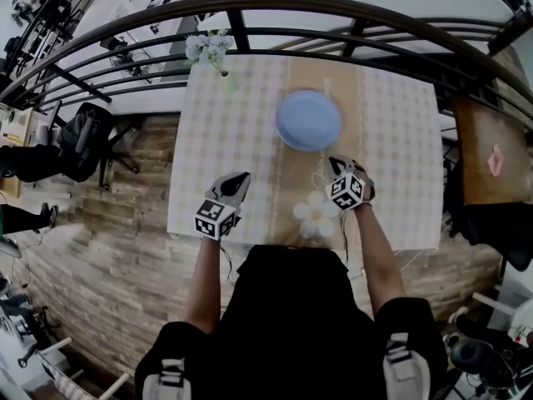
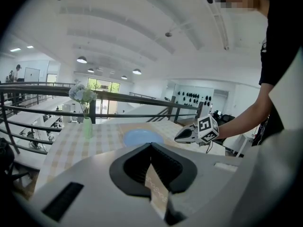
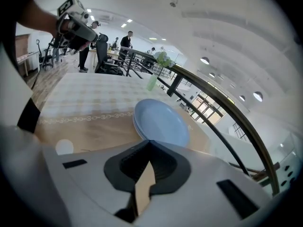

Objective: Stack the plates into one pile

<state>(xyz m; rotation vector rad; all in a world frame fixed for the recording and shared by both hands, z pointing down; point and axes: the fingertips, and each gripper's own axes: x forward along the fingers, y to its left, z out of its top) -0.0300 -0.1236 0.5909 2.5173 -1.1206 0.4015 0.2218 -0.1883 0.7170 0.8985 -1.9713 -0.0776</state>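
Plainly, the blue plates [image 1: 308, 120] sit as one pile near the middle of the worktop [image 1: 400, 140]. They rest on the tan strip that runs down the checked cloth [image 1: 216, 140], toward the far side by the railing [image 1: 266, 7]. In the right gripper view a second rim shows under the top plate's near edge, so the pile [image 3: 161, 122] is more than one plate; how many I cannot tell. No other plate shows anywhere on the worktop.

The left claw [image 1: 240, 177] hangs over the near-left part of the cloth with its jaws together and nothing between them. The right claw [image 1: 337, 163] hangs over the edge of the tan strip, its jaws likewise pressed together and empty. Neither touches the pile.

The pile lies ahead of both claws, toward the railing, and roughly between them. The right claw is the nearer one, just short of the near rim and a little to its right. The left claw is well apart from it, off to the near left. Being round, the plates have no long axis, so a claw coming from either side meets the rim the same way.

To my eye the stacking is finished. Should the pile need a nudge, it would fall to the right claw, which would have to spread its jaws first. A vase [image 1: 226, 80] of flowers stands at the far-left corner, well clear.
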